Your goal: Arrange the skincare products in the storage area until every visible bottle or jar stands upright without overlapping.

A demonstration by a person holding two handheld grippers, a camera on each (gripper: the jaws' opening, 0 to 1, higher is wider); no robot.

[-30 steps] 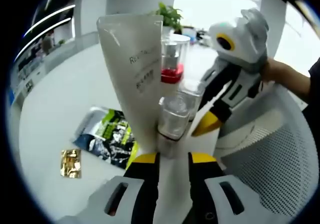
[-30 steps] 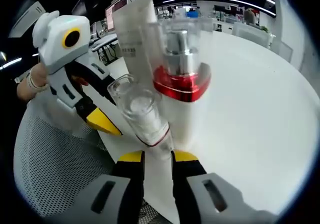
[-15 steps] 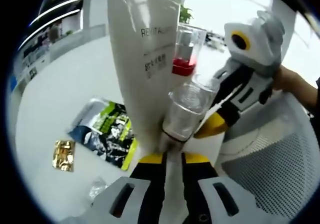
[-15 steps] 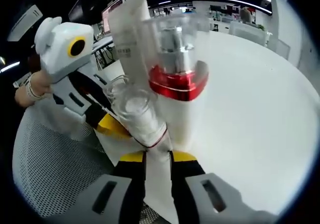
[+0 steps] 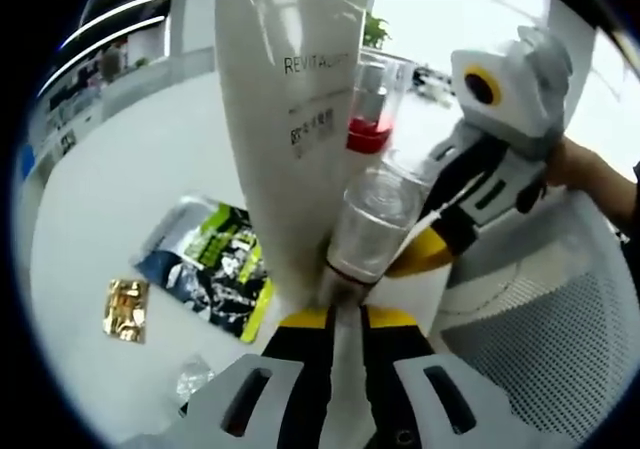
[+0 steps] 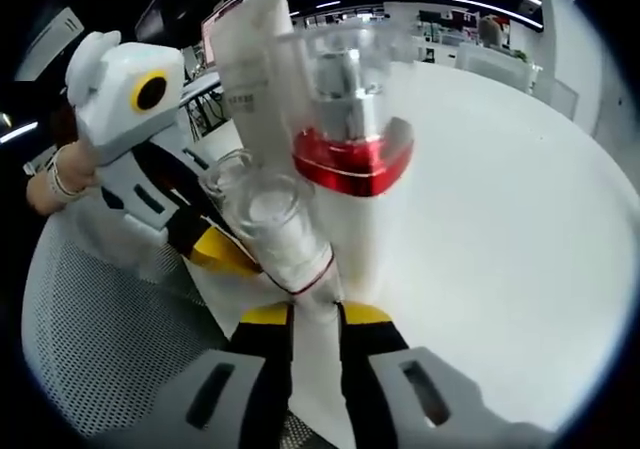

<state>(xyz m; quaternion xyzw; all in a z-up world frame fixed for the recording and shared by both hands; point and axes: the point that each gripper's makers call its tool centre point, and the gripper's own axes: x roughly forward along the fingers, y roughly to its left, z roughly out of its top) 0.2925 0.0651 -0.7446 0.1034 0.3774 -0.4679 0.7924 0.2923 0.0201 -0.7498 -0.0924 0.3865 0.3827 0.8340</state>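
A small white bottle with a clear cap (image 5: 375, 214) (image 6: 272, 217) stands at the tips of both grippers. In the left gripper view my left gripper (image 5: 347, 317) has its jaws nearly together on the bottle's lower body. My right gripper (image 6: 315, 314) is shut on the same white body. Each gripper shows in the other's view, the right gripper (image 5: 415, 257) coming in from the right and the left gripper (image 6: 225, 252) from the left. Just behind stand a tall white tube (image 5: 290, 119) (image 6: 250, 69) and a clear pump bottle with a red base (image 5: 370, 104) (image 6: 350, 119), both upright.
A dark green foil packet (image 5: 215, 264), a small gold sachet (image 5: 125, 309) and a clear wrapper (image 5: 190, 379) lie on the white table (image 6: 500, 269). A white perforated mesh surface (image 5: 540, 309) (image 6: 100, 349) lies beside the bottles. A person's hand (image 5: 585, 164) holds the right gripper.
The left view has moved closer to the tube, and the left jaws have narrowed onto the bottle. The right view has hardly shifted. Over the last half second almost nothing moved.
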